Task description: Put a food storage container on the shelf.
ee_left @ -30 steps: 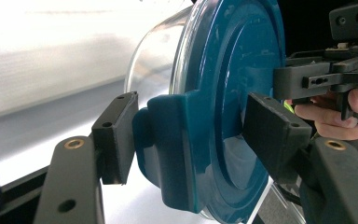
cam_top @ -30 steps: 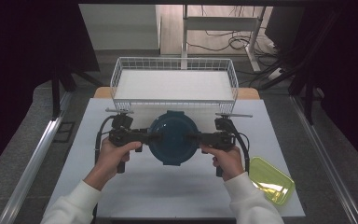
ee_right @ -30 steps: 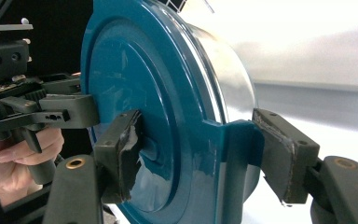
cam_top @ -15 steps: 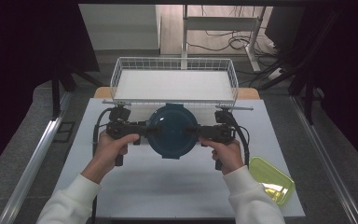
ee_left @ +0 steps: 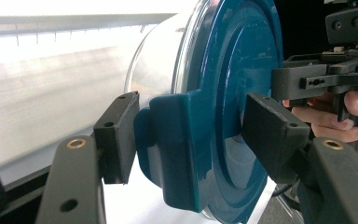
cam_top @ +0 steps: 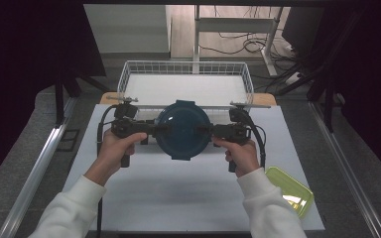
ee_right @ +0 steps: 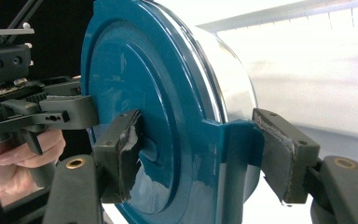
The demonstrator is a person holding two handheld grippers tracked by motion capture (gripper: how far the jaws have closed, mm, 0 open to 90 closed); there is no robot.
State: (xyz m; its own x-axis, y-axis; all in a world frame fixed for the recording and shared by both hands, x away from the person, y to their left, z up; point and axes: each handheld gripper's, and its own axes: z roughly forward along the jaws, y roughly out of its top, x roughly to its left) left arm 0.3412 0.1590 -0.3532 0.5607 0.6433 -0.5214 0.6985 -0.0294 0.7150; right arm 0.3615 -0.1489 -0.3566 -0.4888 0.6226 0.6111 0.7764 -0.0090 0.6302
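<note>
The left gripper (cam_top: 162, 130) is clamped on the left latch tab of a round container with a teal lid (cam_top: 183, 130); in the left gripper view its jaws stand narrow, one pad on the tab's underside by the clear bowl wall, the other on the lid's top face. L hand (cam_top: 118, 148) grips the handle from below, w/ a black cable looping out to that side.

Behind both grippers, just past the container's far edge, sits a white wire basket (cam_top: 185, 82) (nothing else stands between it and the lid). The white table (cam_top: 178, 193) lies under everything, and the container hangs above it, held level betw. the two grippers, lid up.

The right gripper (cam_top: 204, 132) mirrors this: shut on the right latch tab, one pad against the lid face, the other on the tab's back by the bowl wall, as the right gripper view shows. Its pads look chipped at the edges. R hand (cam_top: 241, 153) holds it from below.

Further right and nearer the person, well apart from the right gripper, a yellow-green tray (cam_top: 287, 191) sits at the table's corner, beside the right sleeve.
</note>
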